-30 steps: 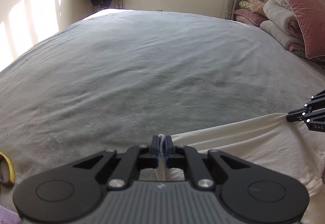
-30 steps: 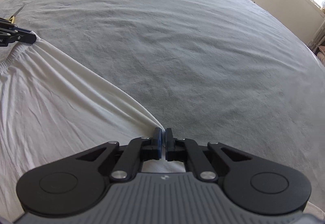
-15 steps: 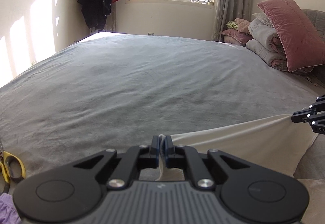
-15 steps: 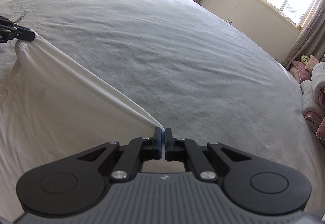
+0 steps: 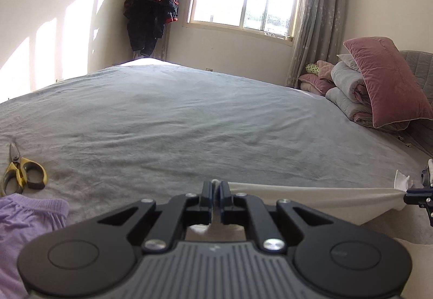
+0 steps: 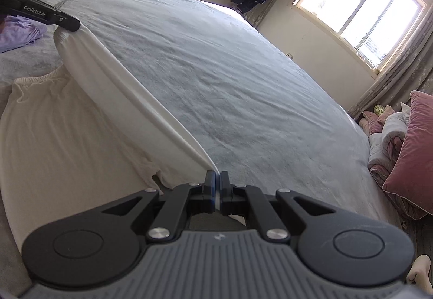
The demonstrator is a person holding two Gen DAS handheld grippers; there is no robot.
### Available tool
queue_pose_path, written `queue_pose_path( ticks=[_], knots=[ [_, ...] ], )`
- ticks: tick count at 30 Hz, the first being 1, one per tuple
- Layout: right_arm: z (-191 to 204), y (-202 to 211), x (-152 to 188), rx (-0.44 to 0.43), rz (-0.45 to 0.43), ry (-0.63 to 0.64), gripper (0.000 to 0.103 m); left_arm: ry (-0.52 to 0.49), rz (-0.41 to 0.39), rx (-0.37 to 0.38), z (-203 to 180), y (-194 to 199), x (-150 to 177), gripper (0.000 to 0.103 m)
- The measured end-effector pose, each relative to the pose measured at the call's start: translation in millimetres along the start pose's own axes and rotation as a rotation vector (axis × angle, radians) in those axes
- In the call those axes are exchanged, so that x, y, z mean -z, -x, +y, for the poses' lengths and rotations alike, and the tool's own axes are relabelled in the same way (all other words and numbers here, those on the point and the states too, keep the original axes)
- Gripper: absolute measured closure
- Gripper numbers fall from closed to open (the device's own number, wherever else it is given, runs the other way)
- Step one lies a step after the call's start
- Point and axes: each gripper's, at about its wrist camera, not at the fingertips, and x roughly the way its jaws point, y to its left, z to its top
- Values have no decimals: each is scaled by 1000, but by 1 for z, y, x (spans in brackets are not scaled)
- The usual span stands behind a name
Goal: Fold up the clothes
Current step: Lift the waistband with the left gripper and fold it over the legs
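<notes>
Two hand-held grippers stretch a cream garment above a wide bed.

The wide bed with the grey plush cover [image 5: 189, 120] fills both views, with a dusty-pink velvet pillow [image 5: 384, 82] leaning on folded bedding at its far right. The cream-white cotton garment [image 6: 67, 136] lies partly on the cover, its upper edge lifted and pulled taut between the two tools. The left hand-held gripper [image 5: 215, 190] is clamped on one end of that edge, and the right hand-held gripper [image 6: 217, 185] is pinched tight on the other. A crumpled lilac knitted garment [image 5: 24, 220] lies beside yellow-handled scissors [image 5: 21, 171].
</notes>
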Motion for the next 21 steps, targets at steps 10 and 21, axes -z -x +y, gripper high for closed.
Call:
queue_pose_path(
  ticks=[10, 21],
  knots=[
    [67, 13, 51, 48, -14, 139, 102, 103, 14, -60, 3, 39, 48, 98],
    [80, -2, 70, 7, 26, 78, 103, 237, 85, -98, 13, 43, 79, 91]
  ],
)
